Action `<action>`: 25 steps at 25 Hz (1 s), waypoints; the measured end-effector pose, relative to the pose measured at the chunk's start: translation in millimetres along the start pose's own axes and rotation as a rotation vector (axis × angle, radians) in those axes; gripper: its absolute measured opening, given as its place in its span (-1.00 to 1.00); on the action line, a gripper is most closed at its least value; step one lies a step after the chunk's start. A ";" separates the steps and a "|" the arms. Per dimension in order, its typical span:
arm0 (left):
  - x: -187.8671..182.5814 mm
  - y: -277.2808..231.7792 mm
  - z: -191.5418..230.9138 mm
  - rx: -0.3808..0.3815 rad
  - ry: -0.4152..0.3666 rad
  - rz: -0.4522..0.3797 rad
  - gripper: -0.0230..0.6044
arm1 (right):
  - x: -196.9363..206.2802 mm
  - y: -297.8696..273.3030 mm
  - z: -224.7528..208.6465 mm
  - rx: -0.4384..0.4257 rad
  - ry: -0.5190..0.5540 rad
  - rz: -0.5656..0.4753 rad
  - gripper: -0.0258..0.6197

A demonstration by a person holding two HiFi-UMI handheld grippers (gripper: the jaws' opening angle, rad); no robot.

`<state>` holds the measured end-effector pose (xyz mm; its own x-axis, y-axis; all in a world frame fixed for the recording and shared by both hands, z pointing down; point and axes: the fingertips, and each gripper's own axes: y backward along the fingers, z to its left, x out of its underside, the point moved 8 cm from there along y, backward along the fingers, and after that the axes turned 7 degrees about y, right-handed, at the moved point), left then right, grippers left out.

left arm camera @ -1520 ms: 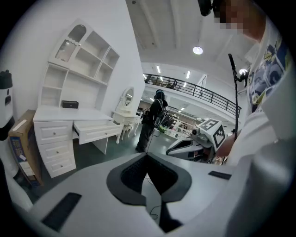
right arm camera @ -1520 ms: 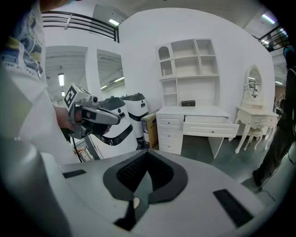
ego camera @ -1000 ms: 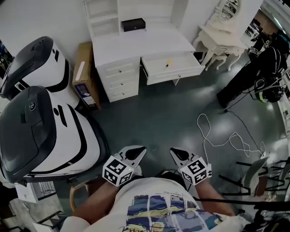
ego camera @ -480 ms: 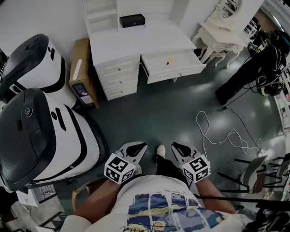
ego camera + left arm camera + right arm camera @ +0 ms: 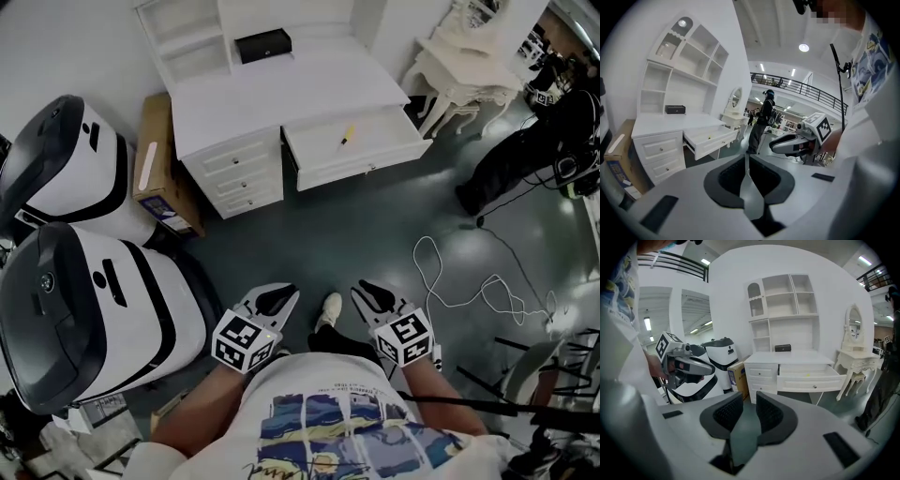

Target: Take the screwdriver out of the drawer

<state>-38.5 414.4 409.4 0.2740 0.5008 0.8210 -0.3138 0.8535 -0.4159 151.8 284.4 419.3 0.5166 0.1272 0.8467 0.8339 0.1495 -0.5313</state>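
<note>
A small yellow screwdriver [image 5: 347, 136] lies in the open drawer [image 5: 361, 167] of the white desk [image 5: 281, 94], far ahead across the floor. Both grippers hang in front of the person's body, well short of the desk. My left gripper [image 5: 286, 293] is shut with nothing in it; the left gripper view shows its pads [image 5: 746, 157] pressed together. My right gripper [image 5: 362, 287] is opening, a narrow empty gap showing between its pads [image 5: 749, 397]. The drawer [image 5: 813, 380] and screwdriver [image 5: 807, 375] sit straight ahead in the right gripper view.
Two large white-and-black machines [image 5: 75, 309] stand at the left, with a cardboard box [image 5: 155, 169] beside the desk. A white cable [image 5: 469, 291] loops on the floor at right. A person in dark clothes [image 5: 525, 150] and a white dressing table [image 5: 469, 75] are at the right. A black box [image 5: 262, 44] sits on the desk.
The person has stepped toward the desk: desk and drawer look larger and nearer, a shoe shows between the grippers, and both grippers have come forward with the body.
</note>
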 end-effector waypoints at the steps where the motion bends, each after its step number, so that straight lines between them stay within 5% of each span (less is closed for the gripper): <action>1: -8.6 -10.5 4.3 -0.008 -0.006 0.007 -0.88 | -4.8 -3.8 -12.4 -0.006 0.004 -0.007 -0.60; 12: -84.8 -134.2 50.5 -0.087 -0.001 0.044 -0.78 | -0.8 -28.1 -134.9 -0.038 -0.013 0.013 -0.54; 25: -155.4 -301.2 155.0 -0.016 0.028 0.160 -0.74 | -4.1 -56.0 -221.4 0.150 -0.166 0.078 -0.56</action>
<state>-127.5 57.2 467.7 0.2468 0.6343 0.7326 -0.3415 0.7645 -0.5468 145.9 58.4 451.9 0.5290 0.3022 0.7930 0.7482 0.2750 -0.6038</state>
